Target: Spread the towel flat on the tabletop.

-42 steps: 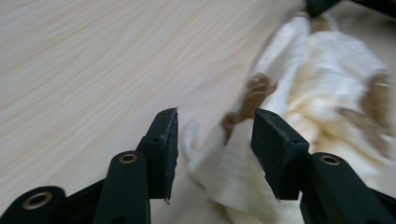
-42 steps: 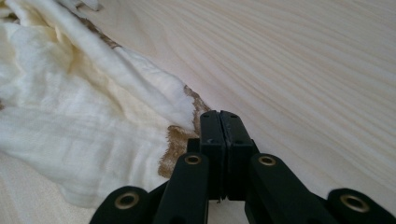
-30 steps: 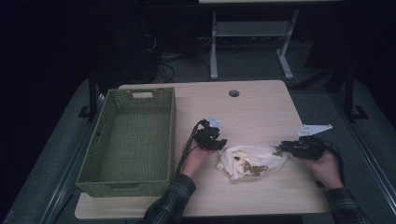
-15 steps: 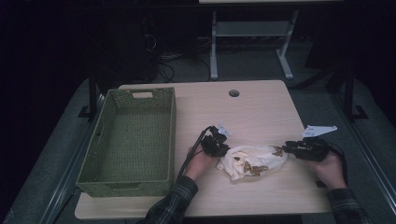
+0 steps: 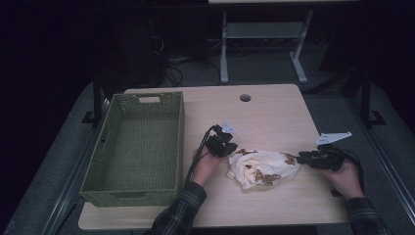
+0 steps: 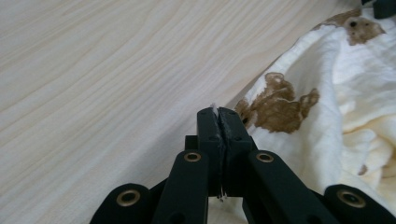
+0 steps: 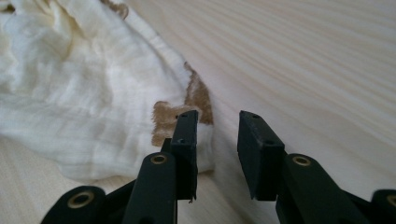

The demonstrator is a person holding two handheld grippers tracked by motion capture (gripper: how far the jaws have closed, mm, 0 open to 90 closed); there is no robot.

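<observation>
One cream cloth (image 5: 262, 168), printed with brown bears, is lying crumpled on the bench (image 5: 274, 112), right of centre and well clear of the basket. The person is working it from both ends with one gripper in each hand, two in all.

The left gripper (image 6: 219, 122) is sitting at the cloth's left edge. Its jaws have just been closing and are now standing pressed together; a thin sliver of pale fabric is showing at the seam between them, so they are judged to be pinching the cloth's hem. The grip is low and at the border, likely so the cloth can be lifted or spread from a corner rather than bunched.

The right gripper (image 7: 215, 135) is resting at the opposite end. Its jaws have just been opening a little and are standing narrowly apart; one jaw is lying over the cloth's printed corner, the other over bare wood, with nothing pressed between them. It appears to be lining up for a matching corner hold.

One green woven basket (image 5: 139, 142) is standing empty at the bench's left side, probably the cloth's destination. One cable hole (image 5: 245, 97) is visible near the far edge.
</observation>
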